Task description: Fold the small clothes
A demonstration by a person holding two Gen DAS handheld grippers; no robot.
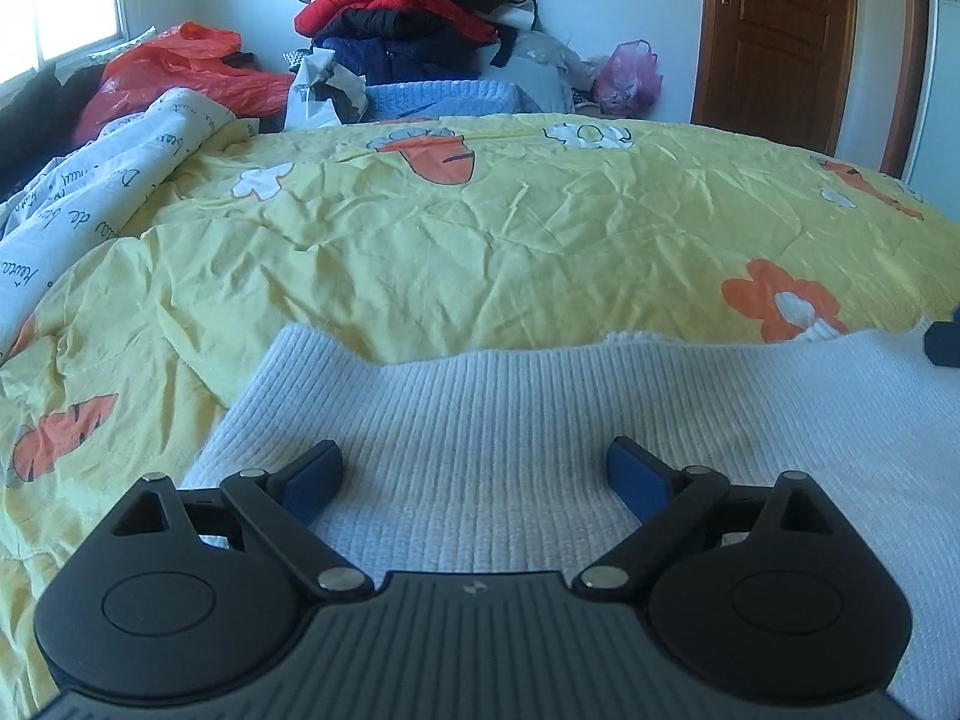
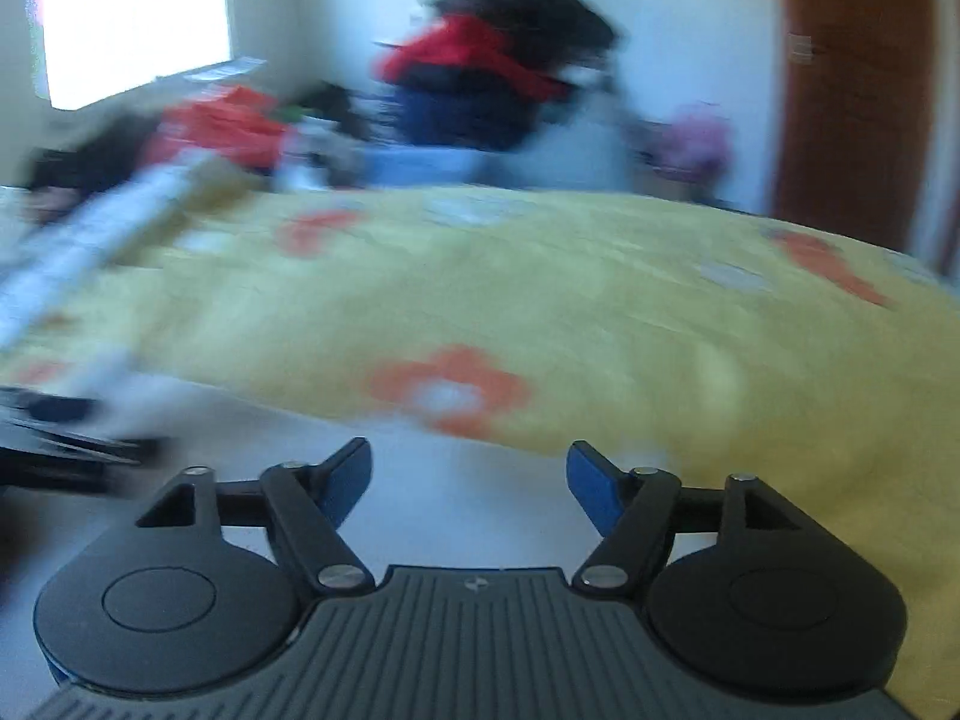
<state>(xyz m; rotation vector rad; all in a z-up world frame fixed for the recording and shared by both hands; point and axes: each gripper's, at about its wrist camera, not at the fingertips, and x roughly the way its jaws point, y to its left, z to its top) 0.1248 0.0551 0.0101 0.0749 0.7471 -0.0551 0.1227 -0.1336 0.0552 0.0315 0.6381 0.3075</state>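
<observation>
On the near edge of the bed lies one white ribbed garment (image 1: 516,420), spread flat over the yellow quilt (image 1: 480,240), its far hem wavy and unsquared. Above it, at six o'clock in the left wrist view, the left gripper (image 1: 474,474) has its jaws wide apart with nothing between them. In the right wrist view, which is badly smeared, the right gripper (image 2: 468,480) also stands parted and empty over the same pale cloth (image 2: 468,516), near its right border.

Counted, left to right: one rolled white blanket with script (image 1: 102,180) at ten o'clock, one orange plastic bag (image 1: 180,72), one heap of coats (image 1: 420,6) at twelve, one pink bag (image 1: 630,75), one brown door (image 1: 780,30) at two.

Risks, as I judge them: closing on the knit could pinch the quilt beneath too; uneven grips would skew the fold along that wavy hem.
</observation>
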